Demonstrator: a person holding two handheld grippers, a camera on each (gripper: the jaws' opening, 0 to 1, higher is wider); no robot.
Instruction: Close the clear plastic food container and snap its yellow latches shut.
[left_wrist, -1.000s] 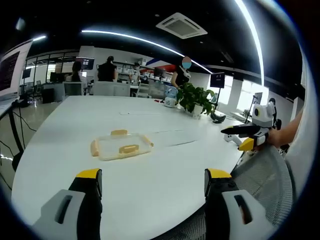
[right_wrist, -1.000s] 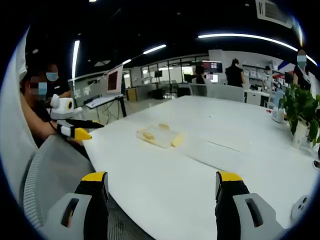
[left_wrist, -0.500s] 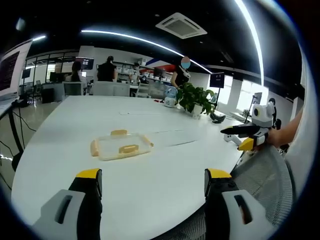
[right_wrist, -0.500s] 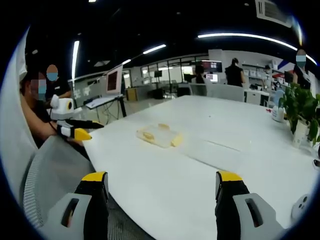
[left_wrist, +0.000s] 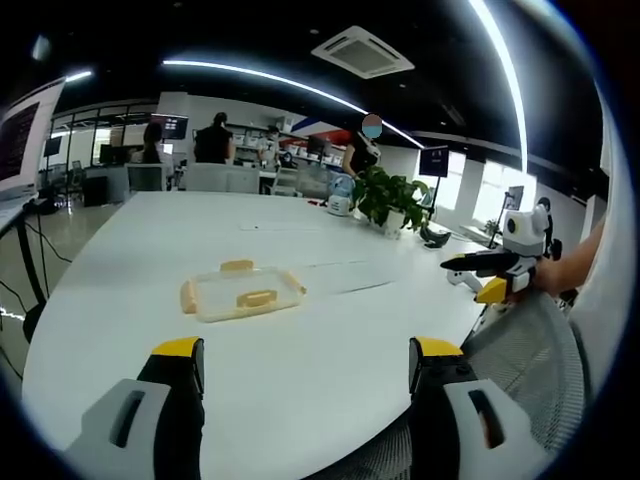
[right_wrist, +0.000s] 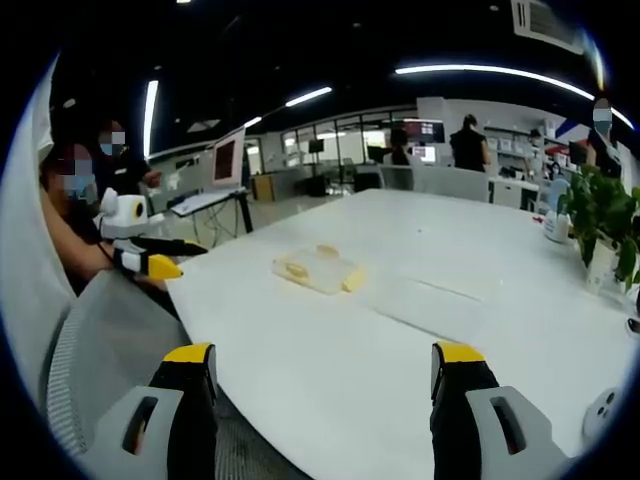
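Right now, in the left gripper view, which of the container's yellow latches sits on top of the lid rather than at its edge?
The yellow latch resting on the middle of the clear plastic food container; the others stick out at its left, far and right edges.

I was in an open-plan office: a long white table (left_wrist: 150, 300), far desks with monitors (right_wrist: 228, 158), strip lights (left_wrist: 260, 80), a ceiling air-conditioning unit (left_wrist: 362, 50), a potted plant (left_wrist: 390, 195).

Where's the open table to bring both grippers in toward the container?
Bare white table lies on every side of the clear container, widest between it and the near edge, where the left gripper and right gripper wait, both open. Crowded only at the far end: potted plant and small items beside it.
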